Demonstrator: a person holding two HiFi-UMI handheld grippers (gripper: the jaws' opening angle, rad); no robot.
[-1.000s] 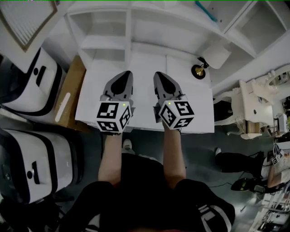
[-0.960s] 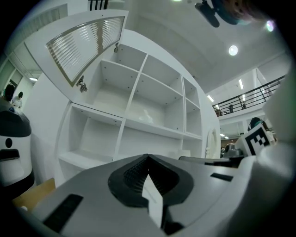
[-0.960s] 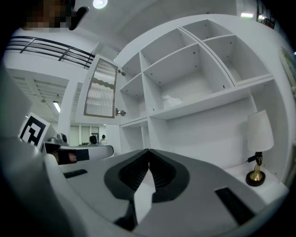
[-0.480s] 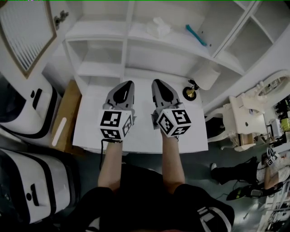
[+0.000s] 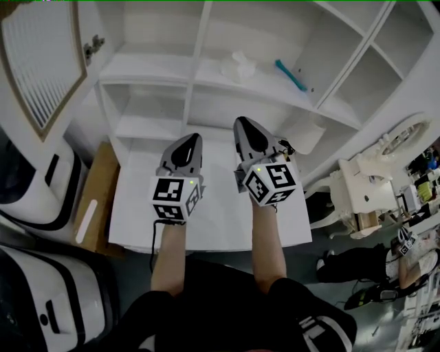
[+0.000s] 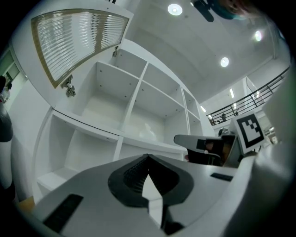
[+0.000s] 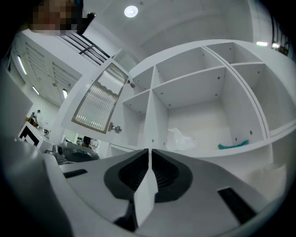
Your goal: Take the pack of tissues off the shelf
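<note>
The white crinkly tissue pack [image 5: 237, 65] lies untaken on the white shelf [image 5: 172, 69] at twelve o'clock; my left gripper [image 5: 191, 139] and right gripper [image 5: 245, 125] are closed and empty.

A staged room in a big hall: white shelf unit [image 5: 201, 41], desk [image 5: 137, 206], balcony railing [image 6: 249, 99], ceiling spotlights [image 6: 175, 9].

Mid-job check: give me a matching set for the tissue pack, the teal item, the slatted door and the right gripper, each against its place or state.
1 tissue pack
2 teal item
3 slatted door
4 right gripper

A swung open, upper left
B jaws together, empty
C on the shelf, toward its left
D same shelf, farther right

Pairs: 1-C, 2-D, 3-A, 4-B.
</note>
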